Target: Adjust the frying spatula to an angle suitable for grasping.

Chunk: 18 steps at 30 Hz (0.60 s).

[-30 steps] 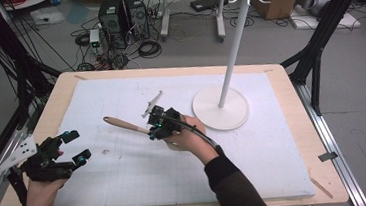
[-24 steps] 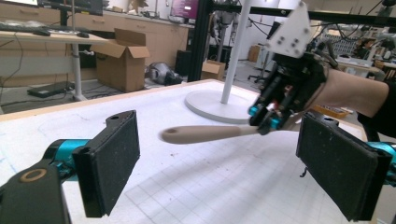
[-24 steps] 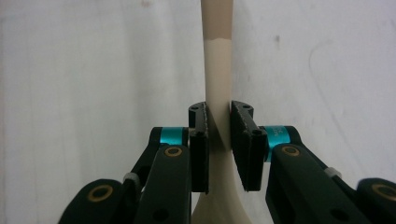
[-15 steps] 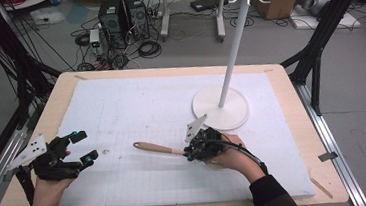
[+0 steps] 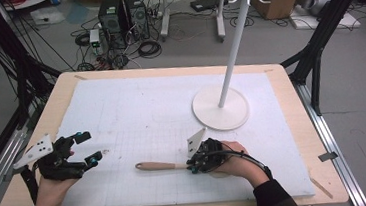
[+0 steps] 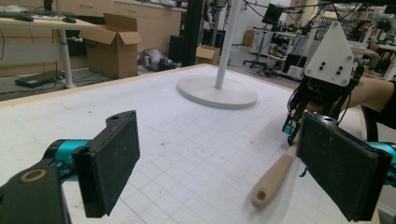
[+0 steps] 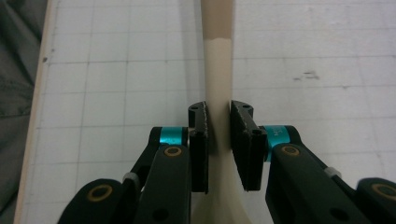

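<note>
A utensil with a wooden handle (image 5: 159,165) and a cream neck (image 7: 218,70) lies level and low over the white mat, its handle pointing left. My right gripper (image 5: 192,166) is shut on the cream neck, both pads pressing its sides (image 7: 218,135). The utensil's head is hidden under that gripper and the hand. My left gripper (image 5: 90,147) rests near the front left of the mat, open with nothing between its jaws (image 6: 229,168). In the left gripper view the handle (image 6: 273,179) and the right gripper (image 6: 299,126) show at the right.
A white stand with a round base (image 5: 220,107) and a tall pole (image 5: 233,43) topped with hooks rises at the back right of the mat. The wooden table edge (image 5: 23,197) runs around the mat. Black frame bars stand at both sides.
My right gripper has carried the utensil from the middle of the mat toward the front right and lower. The left gripper has hardly moved.
</note>
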Tool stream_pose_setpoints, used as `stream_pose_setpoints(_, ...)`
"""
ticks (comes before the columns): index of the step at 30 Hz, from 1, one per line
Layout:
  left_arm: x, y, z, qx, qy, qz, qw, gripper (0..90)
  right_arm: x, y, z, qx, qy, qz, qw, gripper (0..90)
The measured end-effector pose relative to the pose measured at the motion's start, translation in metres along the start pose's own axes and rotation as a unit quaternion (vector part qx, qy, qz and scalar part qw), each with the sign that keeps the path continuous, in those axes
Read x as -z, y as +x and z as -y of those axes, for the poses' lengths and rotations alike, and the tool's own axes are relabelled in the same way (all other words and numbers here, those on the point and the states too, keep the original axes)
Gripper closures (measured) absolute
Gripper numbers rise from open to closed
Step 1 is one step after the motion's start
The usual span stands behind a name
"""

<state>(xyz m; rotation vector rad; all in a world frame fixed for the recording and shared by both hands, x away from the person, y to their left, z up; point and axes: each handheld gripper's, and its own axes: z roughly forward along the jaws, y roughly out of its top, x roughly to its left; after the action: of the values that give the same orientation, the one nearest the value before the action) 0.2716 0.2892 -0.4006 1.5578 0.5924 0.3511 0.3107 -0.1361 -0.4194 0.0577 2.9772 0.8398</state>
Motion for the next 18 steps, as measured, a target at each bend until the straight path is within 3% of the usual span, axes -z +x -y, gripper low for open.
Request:
stream_pose_setpoints(9, -0.002, 0.0, 0.001, 0.0, 0.003, 0.001, 1.0, 13.9, -0.002, 0.002, -0.001, 0.01, 0.002, 0.0, 1.0, 76.0)
stream_pose_setpoints(12, -0.003, -0.001, 0.001, -0.002, 0.005, 0.002, 1.0, 13.9, -0.001, 0.003, 0.0, 0.004, 0.0, -0.007, 1.0, 62.6)
stream_pose_setpoints(16, -0.003, -0.001, 0.001, 0.0, 0.005, 0.003, 1.0, 13.9, 0.001, 0.005, -0.001, 0.004, -0.004, 0.004, 1.0, 54.5)
stream_pose_setpoints(18, -0.002, -0.001, 0.001, -0.002, 0.005, 0.002, 1.0, 13.9, 0.009, 0.006, -0.001, -0.001, -0.029, 0.014, 0.9995, 49.5)
